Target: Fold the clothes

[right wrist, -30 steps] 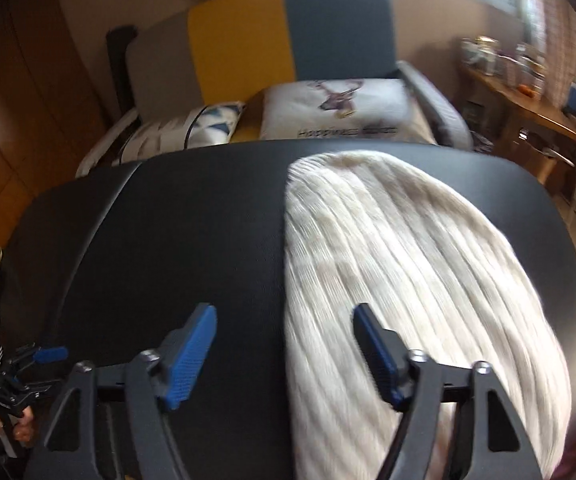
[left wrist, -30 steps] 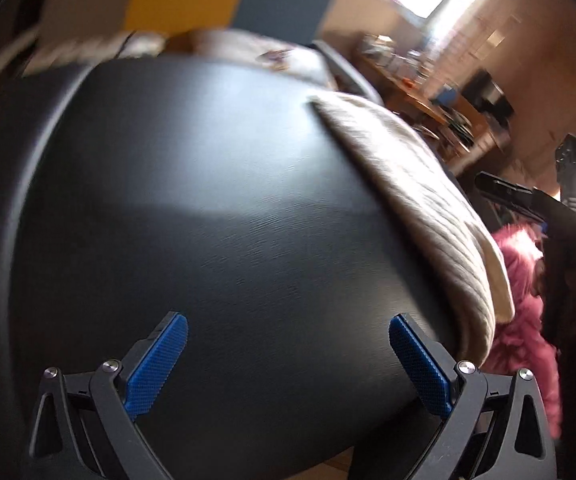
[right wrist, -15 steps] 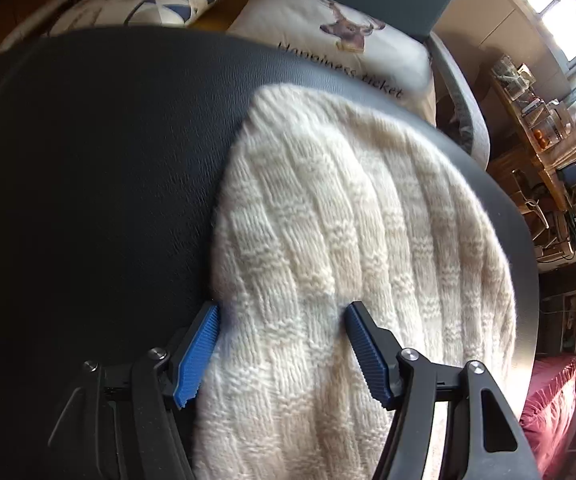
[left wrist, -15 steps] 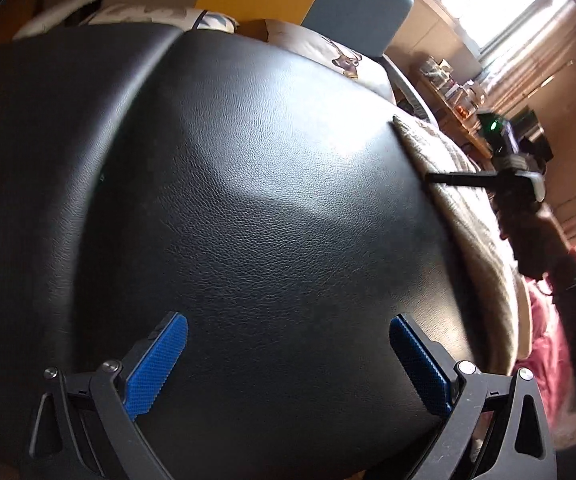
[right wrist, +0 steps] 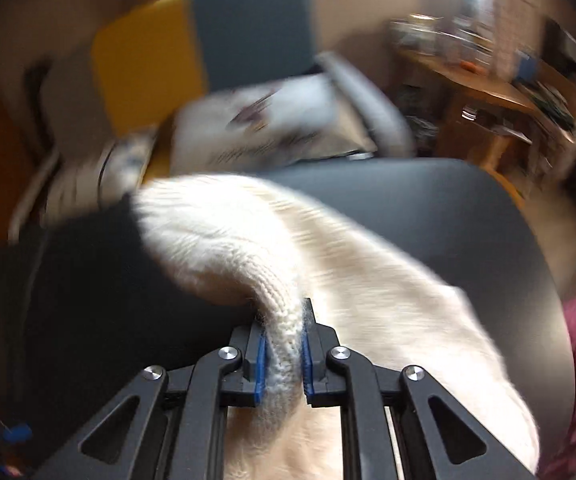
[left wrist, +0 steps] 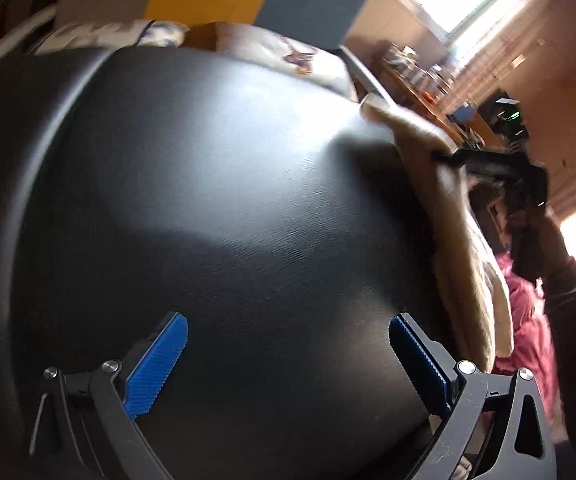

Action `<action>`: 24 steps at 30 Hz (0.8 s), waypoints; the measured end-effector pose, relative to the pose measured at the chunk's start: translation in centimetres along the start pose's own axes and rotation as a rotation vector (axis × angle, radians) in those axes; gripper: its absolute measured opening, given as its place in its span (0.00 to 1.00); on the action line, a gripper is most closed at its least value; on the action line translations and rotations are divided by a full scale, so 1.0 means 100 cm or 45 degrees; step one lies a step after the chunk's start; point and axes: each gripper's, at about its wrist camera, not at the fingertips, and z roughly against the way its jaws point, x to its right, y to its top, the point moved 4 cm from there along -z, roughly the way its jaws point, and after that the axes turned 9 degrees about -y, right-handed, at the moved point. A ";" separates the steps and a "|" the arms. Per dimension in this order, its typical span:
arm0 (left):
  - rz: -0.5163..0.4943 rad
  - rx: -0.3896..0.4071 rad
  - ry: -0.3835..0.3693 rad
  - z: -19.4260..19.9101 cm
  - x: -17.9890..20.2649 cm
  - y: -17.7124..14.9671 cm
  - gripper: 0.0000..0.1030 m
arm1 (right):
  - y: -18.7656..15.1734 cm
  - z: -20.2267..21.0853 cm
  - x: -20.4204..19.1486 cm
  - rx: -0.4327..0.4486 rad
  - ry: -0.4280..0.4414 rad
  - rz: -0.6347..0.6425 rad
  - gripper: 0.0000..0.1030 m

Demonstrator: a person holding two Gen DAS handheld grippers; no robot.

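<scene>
Knitwear is now pinched: a second ago the right hand-held gripper (right wrist: 282,354) stood wide over the flat cream sweater (right wrist: 368,312), and now its jaws are closing on a raised fold at the garment's left edge, so a fold can begin. The left hand-held gripper (left wrist: 288,364) hangs open and empty over bare black bench (left wrist: 216,200), which offers broad room leftward; the far and right bench edges lie close to the sweater.
</scene>
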 end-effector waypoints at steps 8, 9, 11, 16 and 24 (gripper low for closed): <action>0.006 -0.136 -0.264 -0.065 0.072 0.037 0.99 | -0.058 0.001 0.143 -0.052 0.012 -0.433 0.12; 0.033 -0.169 -0.296 -0.077 0.076 0.042 0.99 | -0.070 -0.004 0.152 -0.067 0.015 -0.472 0.12; 0.098 -0.219 -0.349 -0.099 0.082 0.052 0.99 | -0.089 -0.014 0.166 -0.088 0.026 -0.542 0.12; 0.218 -0.331 -0.422 -0.153 0.096 0.071 0.98 | -0.110 -0.026 0.179 -0.042 0.174 -0.649 0.14; 0.402 -0.442 -0.556 -0.203 0.125 0.070 0.98 | -0.115 -0.038 0.184 -0.025 0.166 -0.572 0.18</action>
